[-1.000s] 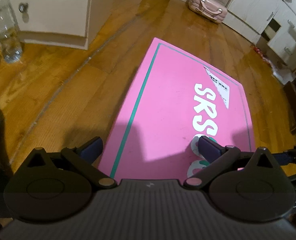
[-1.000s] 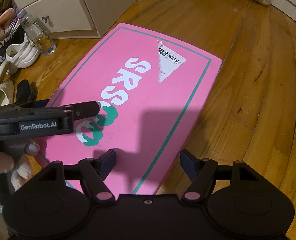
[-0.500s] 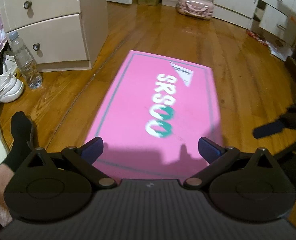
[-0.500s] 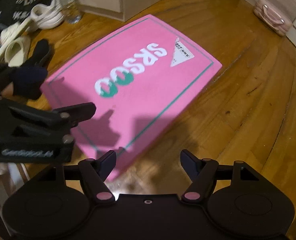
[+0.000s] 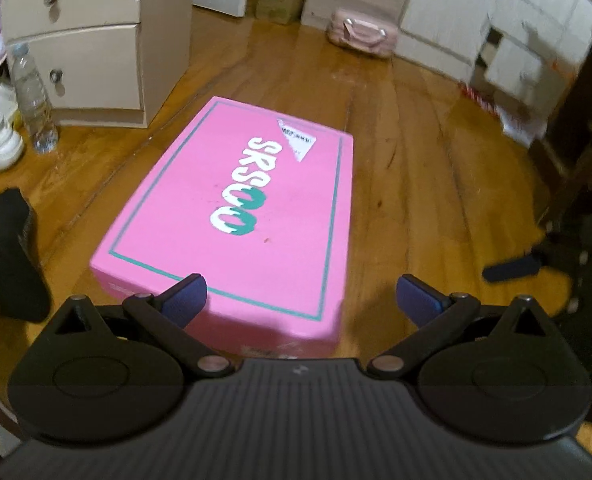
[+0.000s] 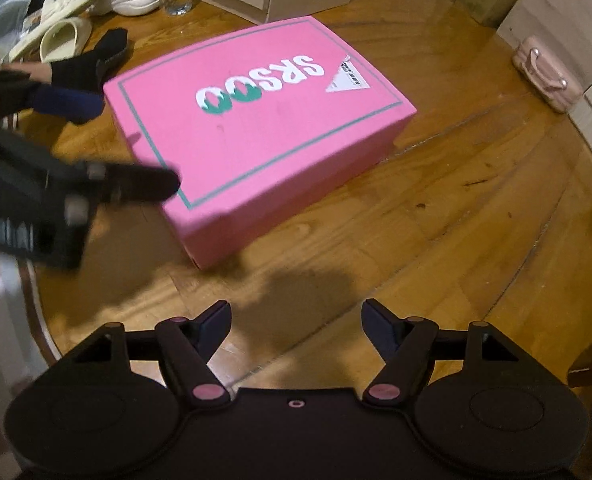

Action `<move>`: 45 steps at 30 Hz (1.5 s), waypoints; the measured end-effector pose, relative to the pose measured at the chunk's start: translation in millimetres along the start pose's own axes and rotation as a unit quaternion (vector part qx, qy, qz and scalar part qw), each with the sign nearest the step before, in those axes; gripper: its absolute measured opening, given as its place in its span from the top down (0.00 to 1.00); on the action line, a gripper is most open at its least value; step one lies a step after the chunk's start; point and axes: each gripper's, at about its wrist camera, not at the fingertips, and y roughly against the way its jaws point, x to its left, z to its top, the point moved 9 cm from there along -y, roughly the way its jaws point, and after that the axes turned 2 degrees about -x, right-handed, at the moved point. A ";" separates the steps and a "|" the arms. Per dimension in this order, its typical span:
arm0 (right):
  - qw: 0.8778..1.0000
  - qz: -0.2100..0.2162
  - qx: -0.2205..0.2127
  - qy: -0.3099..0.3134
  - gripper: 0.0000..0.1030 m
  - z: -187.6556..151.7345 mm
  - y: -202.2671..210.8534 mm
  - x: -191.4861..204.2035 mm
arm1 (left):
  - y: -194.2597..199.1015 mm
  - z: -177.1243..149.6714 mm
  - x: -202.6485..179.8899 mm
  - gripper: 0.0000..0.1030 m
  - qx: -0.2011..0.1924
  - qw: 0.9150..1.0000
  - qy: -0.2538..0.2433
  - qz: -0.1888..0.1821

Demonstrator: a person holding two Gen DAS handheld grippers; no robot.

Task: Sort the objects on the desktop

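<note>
Nothing sorted yet, by the look of it: pink box [image 5: 252, 216] flat on the wooden floor [image 5: 435, 184], lid on, untouched. Left gripper [image 5: 299, 292] above its near end, fingers apart, empty; right gripper [image 6: 296, 320] over bare floor just beside, fingers also apart, empty. On the lid: "SRSOO" in white and green; torn label [image 6: 347, 78] unreadable.

left gripper [image 5: 299, 294]: now back off box [image 5: 252, 216] lid | right gripper [image 6: 296, 322]: now over bare floor [image 6: 475, 240], clear of box
</note>
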 end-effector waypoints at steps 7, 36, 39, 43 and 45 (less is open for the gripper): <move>1.000 -0.017 0.008 0.016 0.25 -0.3 -7.8 -1.7 | -12.2 -2.4 -6.1 0.00 -0.017 0.999 -0.024 0.042; 0.997 -0.045 0.008 0.062 0.25 11.7 -16.3 -1.3 | -8.1 -9.6 -24.6 0.00 -0.026 1.000 0.009 0.001; 0.997 -0.044 0.008 0.066 0.25 11.7 -17.0 0.6 | -8.7 -10.4 -26.4 0.00 -0.027 1.000 0.010 -0.001; 0.996 -0.044 0.009 0.072 0.25 11.5 -18.1 2.9 | -8.5 -11.3 -28.5 0.00 -0.024 1.000 -0.007 0.007; 0.997 -0.042 0.009 0.072 0.25 11.4 -19.6 3.6 | -7.7 -13.3 -32.7 0.00 -0.018 1.000 -0.017 0.000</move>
